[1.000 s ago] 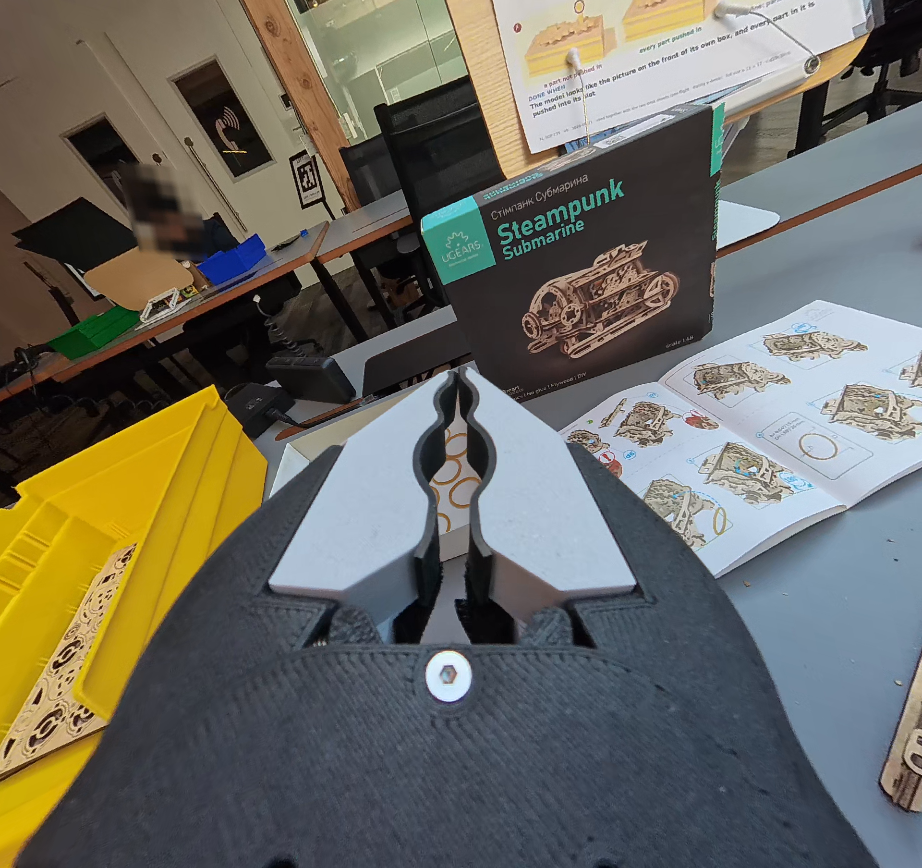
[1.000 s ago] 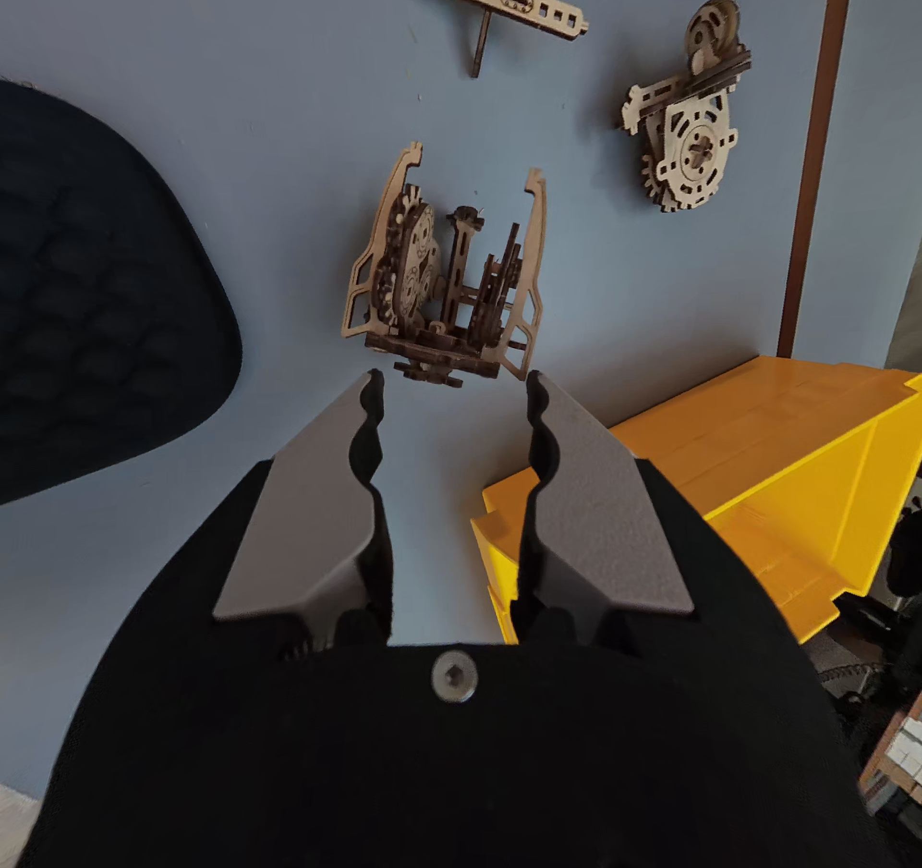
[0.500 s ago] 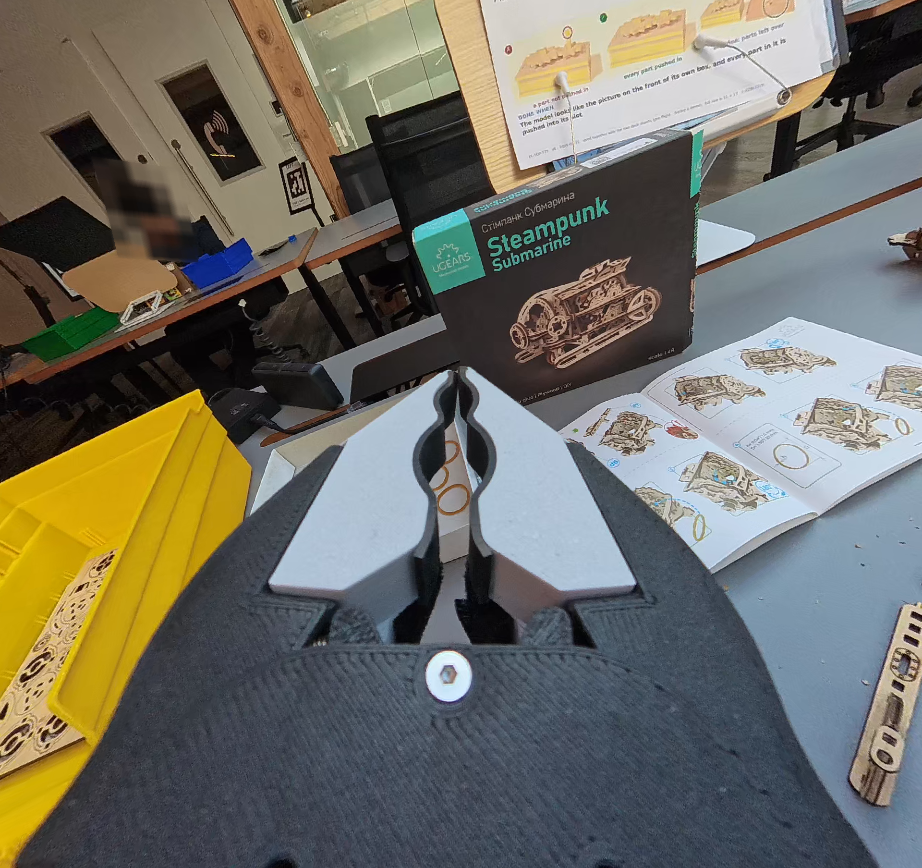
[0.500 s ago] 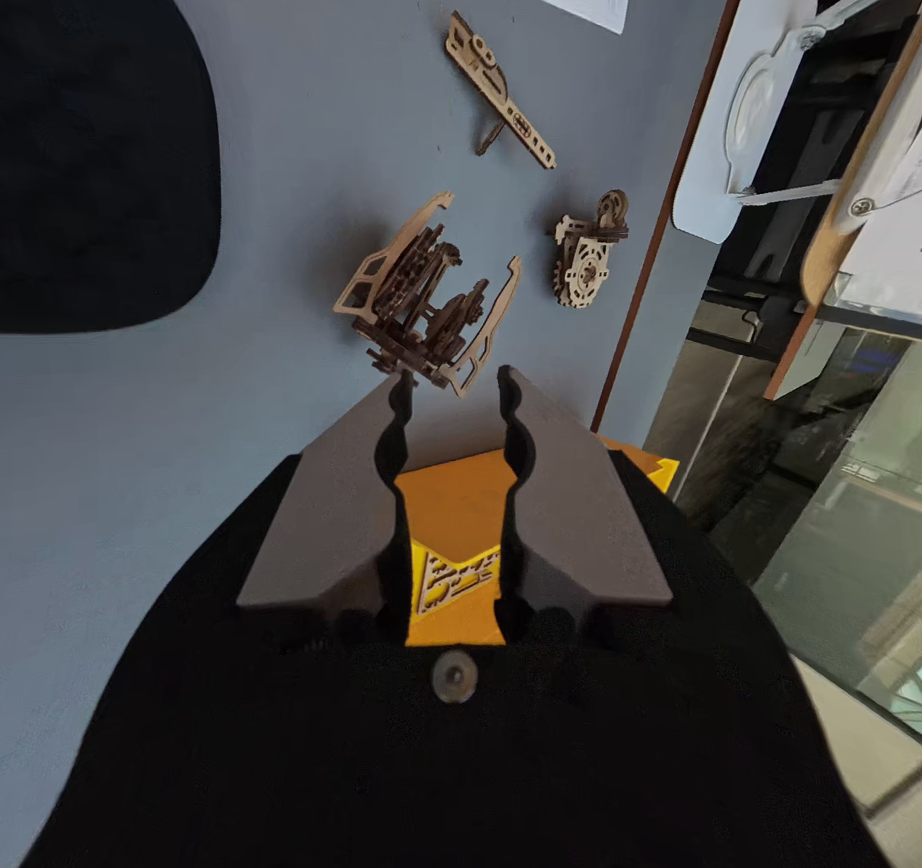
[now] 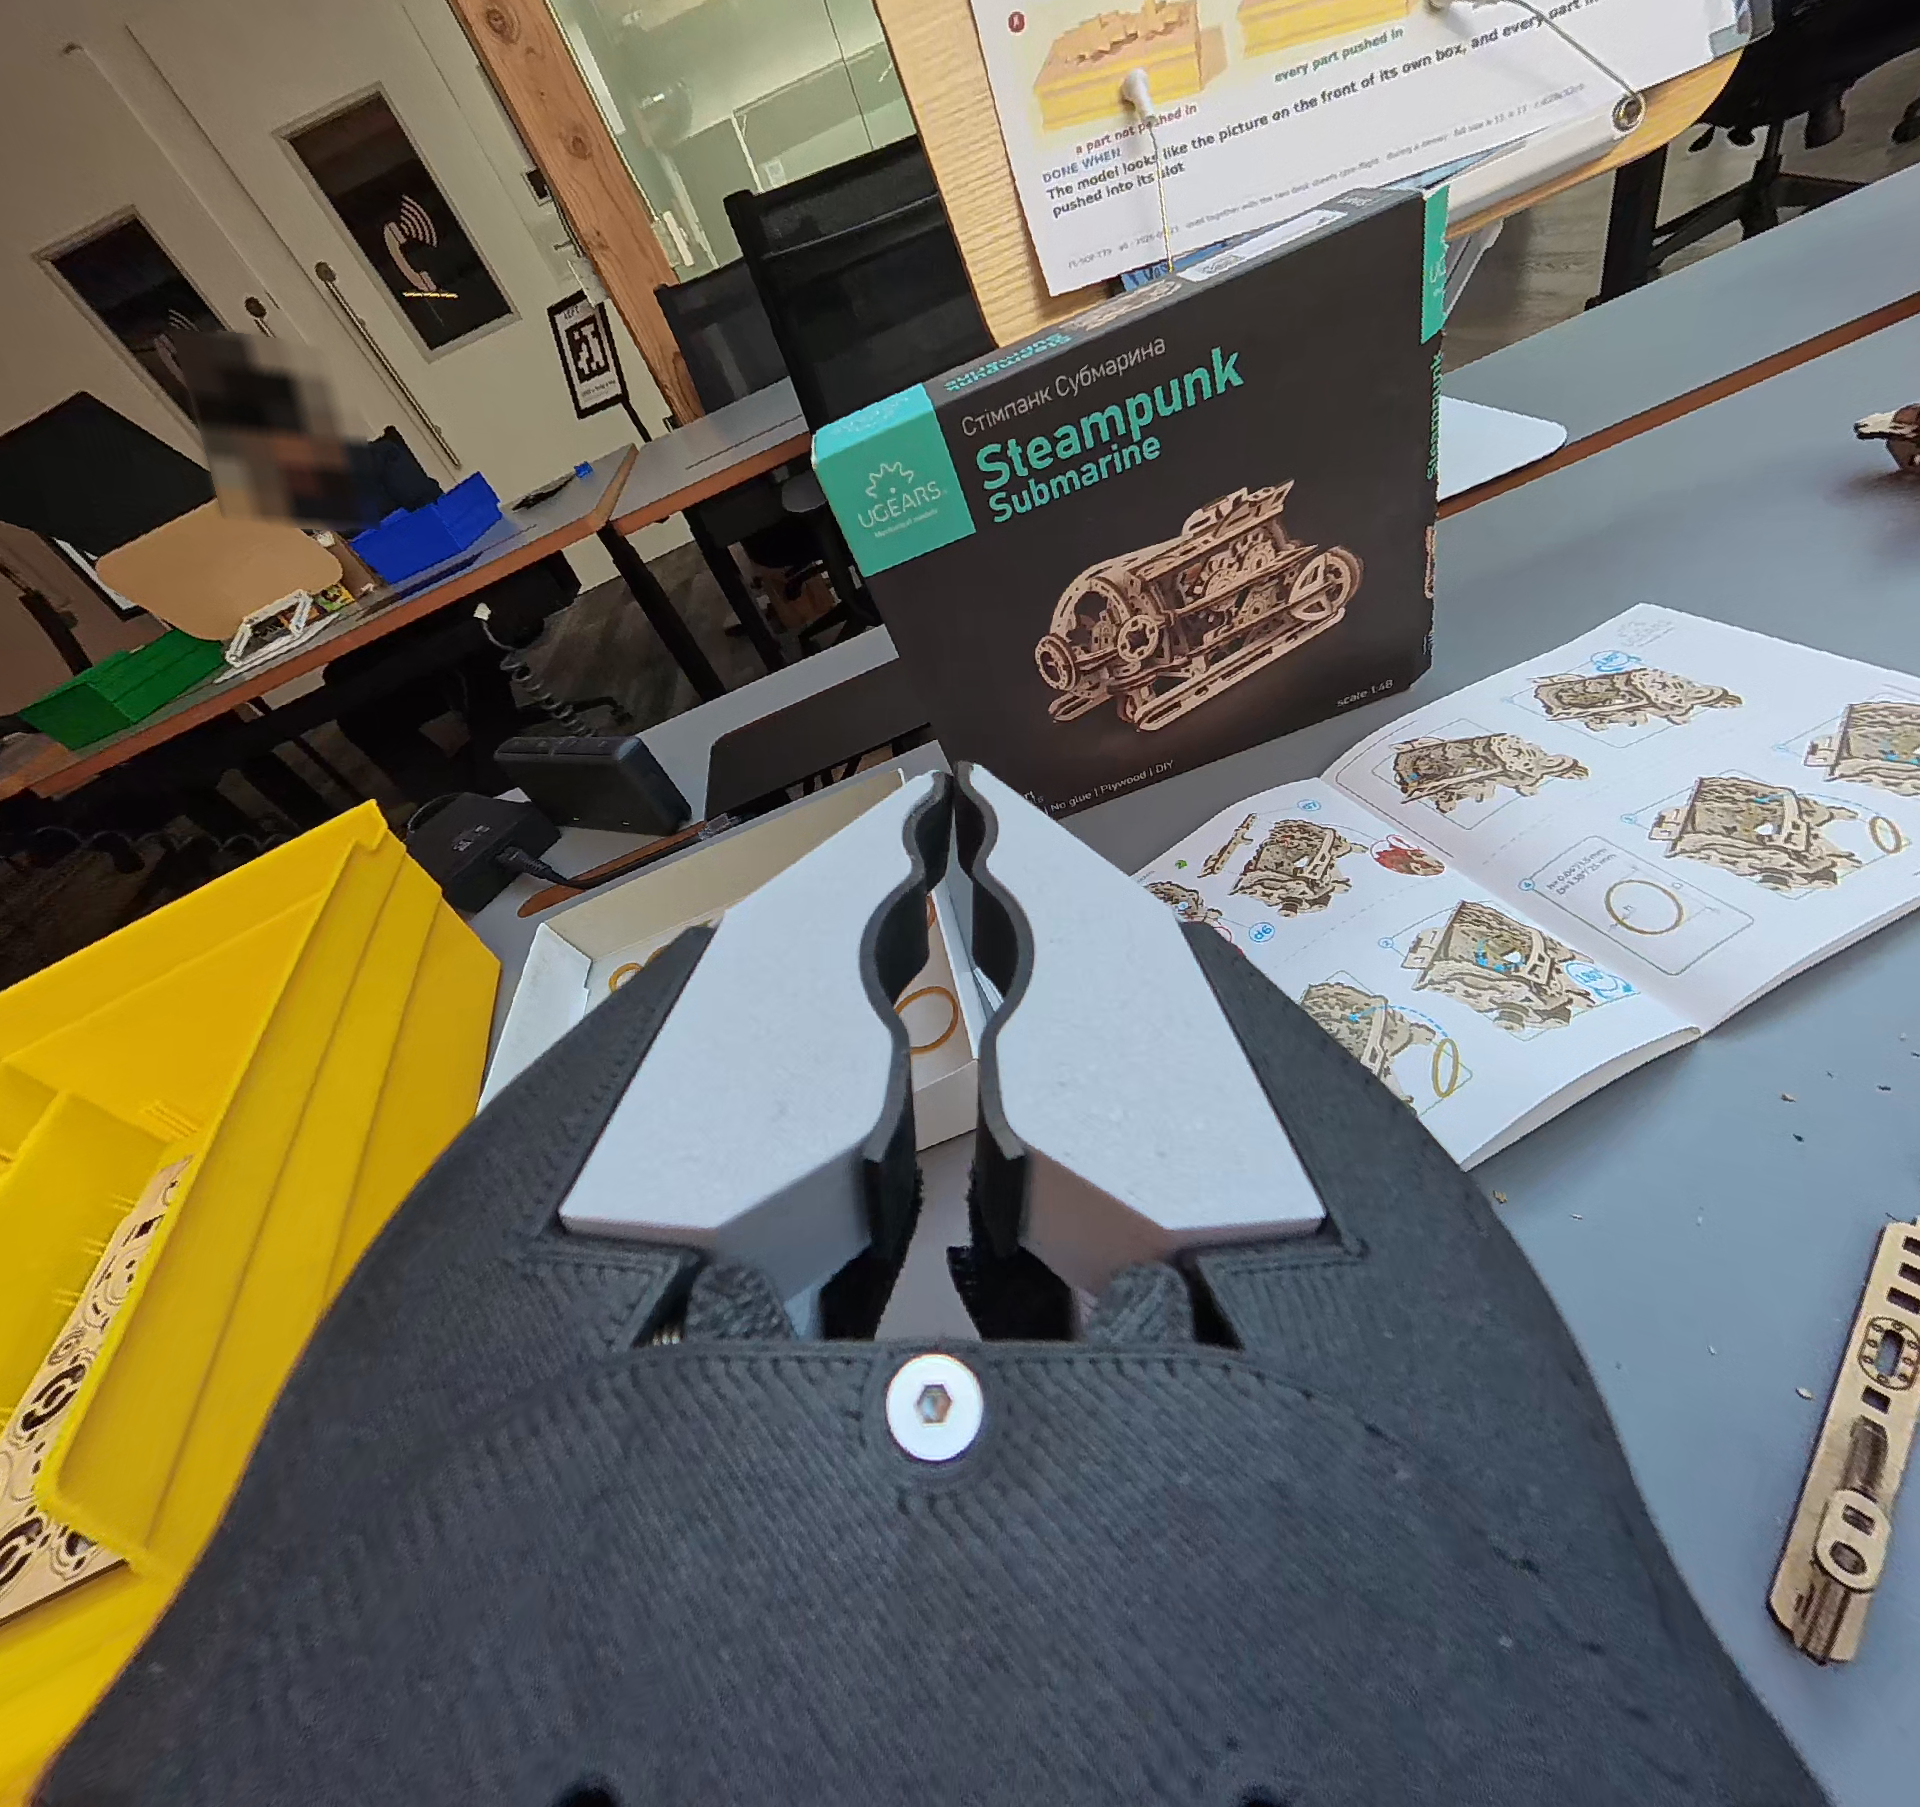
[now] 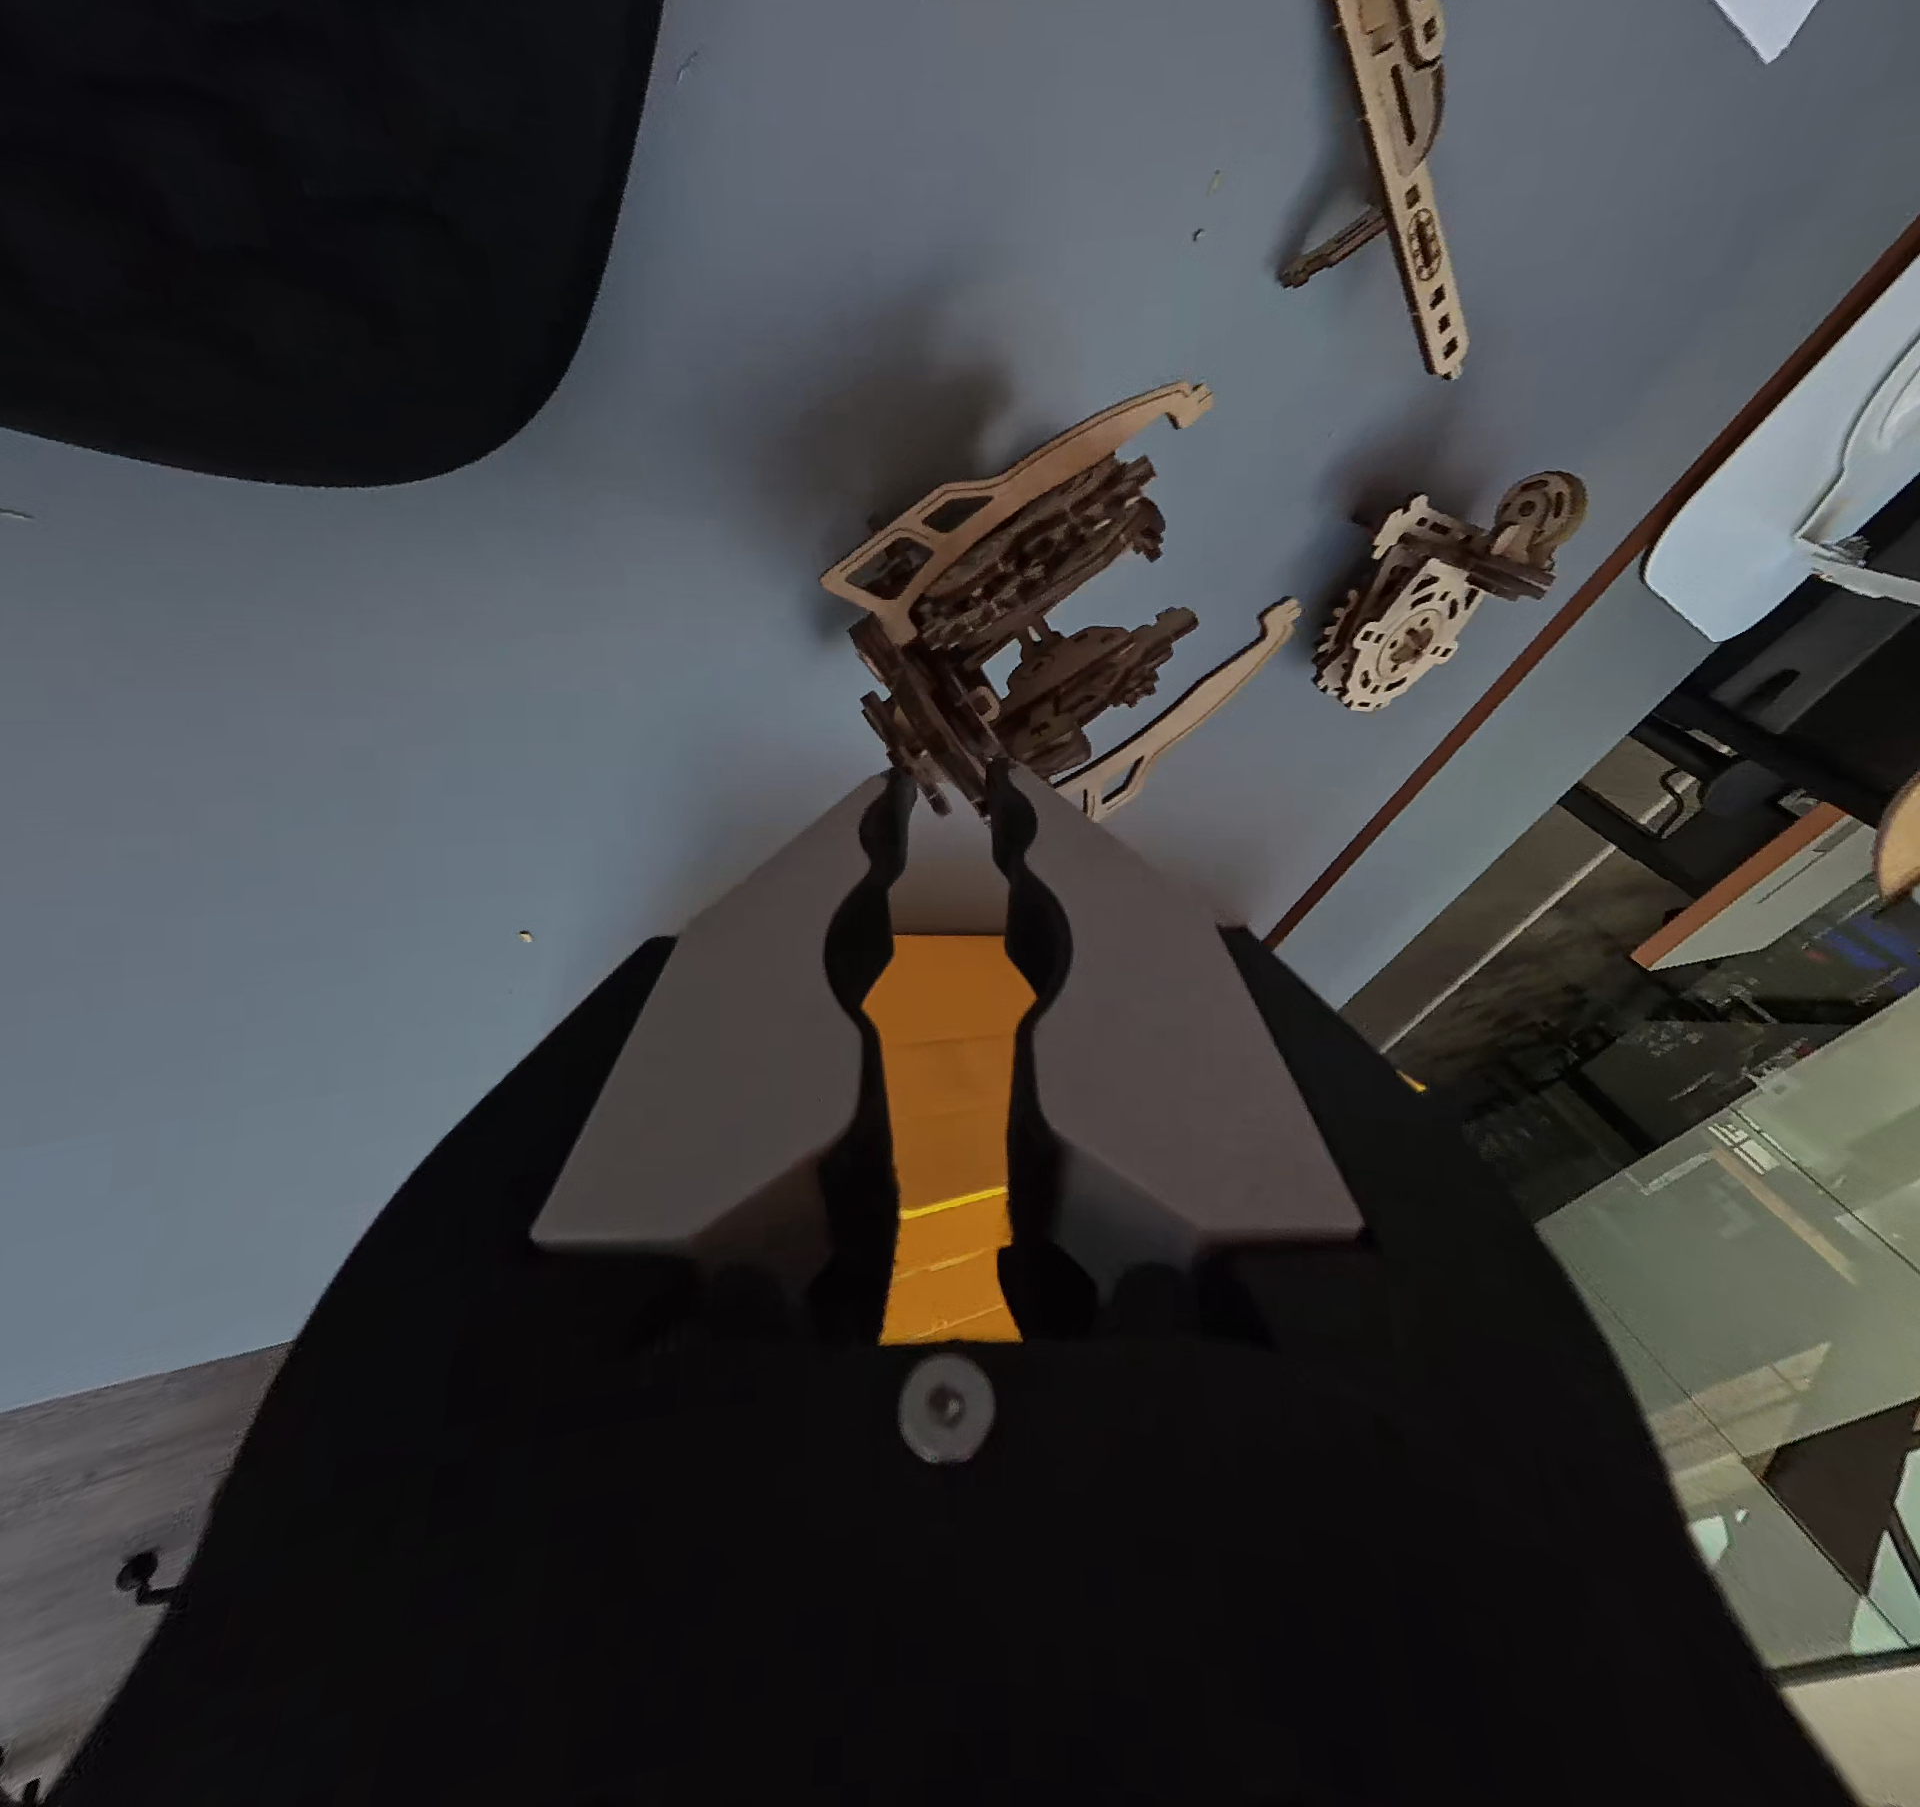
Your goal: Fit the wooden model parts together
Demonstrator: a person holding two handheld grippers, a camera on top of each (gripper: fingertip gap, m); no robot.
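Note:
In the right wrist view, a wooden frame assembly [image 6: 1023, 604] with gears between two side plates lies on the grey table [image 6: 416, 718]. My right gripper [image 6: 945, 789] has its jaws narrowed, and the tips pinch the assembly's near edge. A small geared wooden part [image 6: 1423, 604] lies to its right, and a long slotted wooden strip [image 6: 1397, 126] lies farther off. My left gripper [image 5: 954, 783] is shut and empty, held above the table; its black body [image 6: 260, 147] shows at the upper left of the right wrist view. The strip also shows in the left wrist view [image 5: 1860, 1445].
A dark model box [image 5: 1143, 531] stands ahead of the left gripper, with an open instruction booklet [image 5: 1558, 874] to its right. A white tray [image 5: 582, 936] holding rubber bands and a yellow bin [image 5: 208, 1082] with a wooden sheet lie to the left. The table edge [image 6: 1558, 635] runs near the right gripper. The grippers' ends are close to 45 centimetres from one another.
My right gripper has swung round, moved up to the frame assembly and narrowed its jaws onto its near edge. My left gripper stays shut and has drifted slightly.

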